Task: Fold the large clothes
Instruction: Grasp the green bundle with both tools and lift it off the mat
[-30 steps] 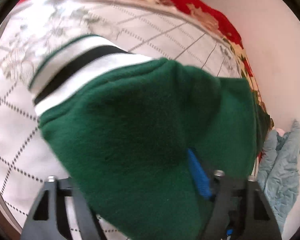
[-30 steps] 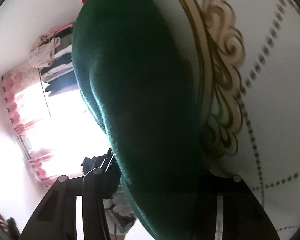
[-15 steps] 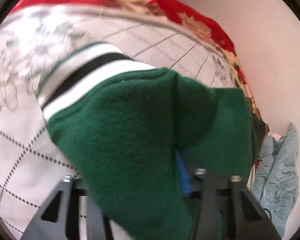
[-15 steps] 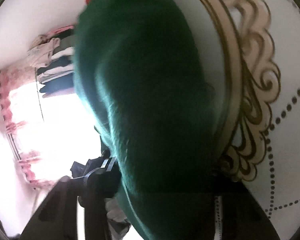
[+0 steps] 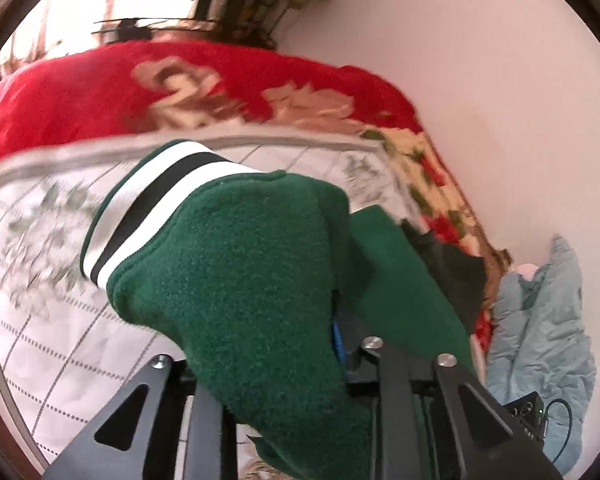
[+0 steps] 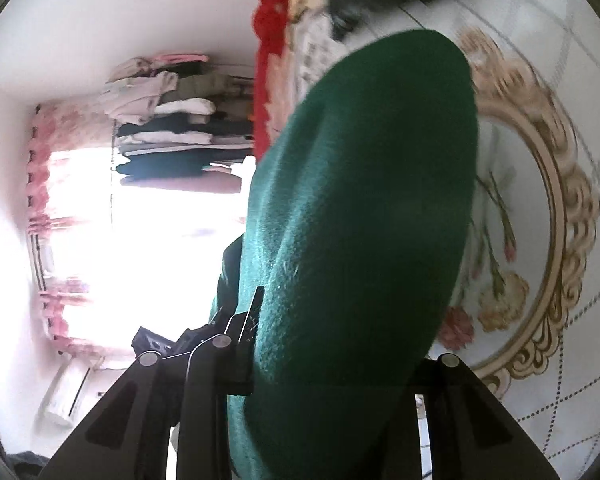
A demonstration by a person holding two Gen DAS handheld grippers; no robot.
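A thick dark green fleece garment point(image 5: 240, 280) with a white-and-black striped ribbed band point(image 5: 160, 196) is held up over a bed covered by a white quilted bedspread with a dotted grid and floral print point(image 5: 32, 320). The left tool point(image 5: 284, 364) is clamped on a bunched fold of the fleece, which drapes over and between its black arms. In the right wrist view the right tool point(image 6: 332, 364) is likewise clamped on the same garment point(image 6: 360, 220), the cloth rising as a rounded hump ahead of it, above a gold scroll-framed flower medallion point(image 6: 540, 240) printed on the bedspread.

Compared with half a second ago, the left view has tilted upward: the red floral blanket point(image 5: 140, 88) at the far side of the bed and hanging clothes beyond it are now seen, and less of the bedspread is visible. The right view has swung so that the medallion sits further right. This is judged as the gathered cloth being carried across the bed to lay one part over another; the fold is not yet set down. A pale blue crumpled cloth point(image 5: 540, 320) lies beside the bed.
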